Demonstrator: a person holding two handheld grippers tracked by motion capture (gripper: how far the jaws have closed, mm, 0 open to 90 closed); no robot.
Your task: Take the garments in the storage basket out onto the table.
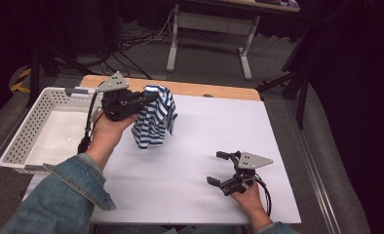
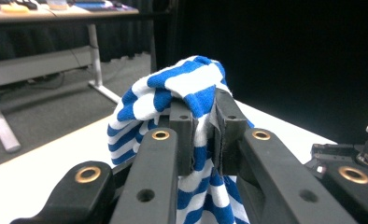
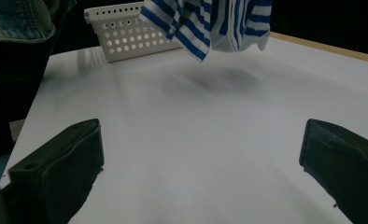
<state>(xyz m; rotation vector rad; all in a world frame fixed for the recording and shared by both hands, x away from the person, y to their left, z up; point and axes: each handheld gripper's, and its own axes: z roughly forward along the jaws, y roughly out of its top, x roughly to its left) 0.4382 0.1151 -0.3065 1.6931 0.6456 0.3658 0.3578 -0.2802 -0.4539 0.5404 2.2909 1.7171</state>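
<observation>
A blue and white striped cloth [image 1: 154, 116] hangs bunched above the white table top [image 1: 219, 126], lifted off it. My left gripper [image 1: 150, 97] is shut on its upper part; in the left gripper view the two jaws pinch the cloth [image 2: 191, 98] at the left gripper [image 2: 204, 126] tips. My right gripper [image 1: 218, 168] rests low at the table's front right, its jaws wide apart with nothing between them. In the right gripper view the cloth's lower edge [image 3: 205, 23] hangs above the table beyond the open right gripper [image 3: 201, 154].
A white perforated basket [image 1: 34, 124] stands at the table's left edge, close to my left hand; it also shows in the right gripper view as the basket [image 3: 126, 35]. A desk frame [image 1: 209, 29] stands on the floor beyond the table.
</observation>
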